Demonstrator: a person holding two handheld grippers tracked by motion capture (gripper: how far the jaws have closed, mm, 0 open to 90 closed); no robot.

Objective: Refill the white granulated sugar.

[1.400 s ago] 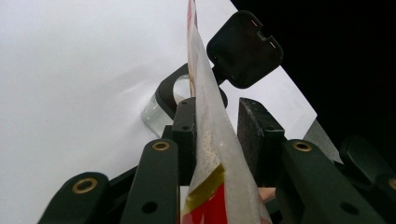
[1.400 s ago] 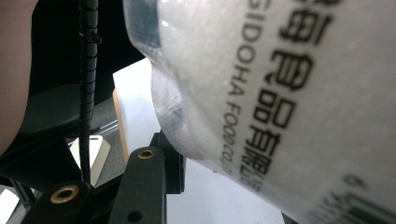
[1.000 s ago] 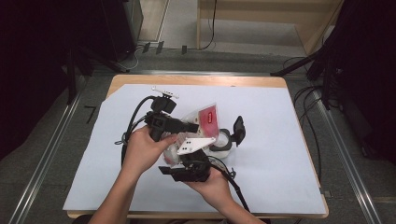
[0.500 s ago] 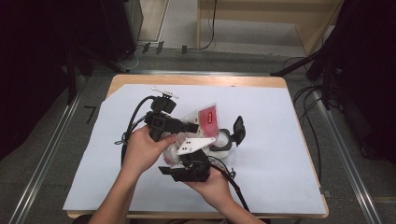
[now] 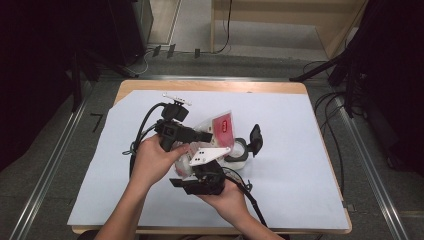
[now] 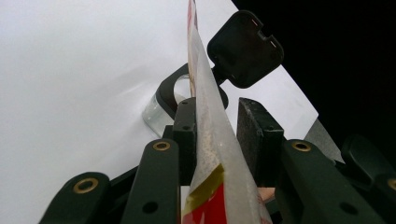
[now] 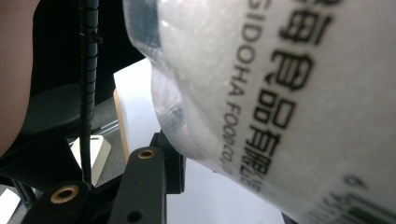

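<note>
The high view sits up above the near edge of the bench and looks forward and down, far enough back to catch all four edges plus the floor past the far one. The left gripper view rides low behind its own fingers, super close, facing across the white bench top toward a dark edge. The right gripper view is jammed right against the printed pouch, which also shows in the other two views.
</note>
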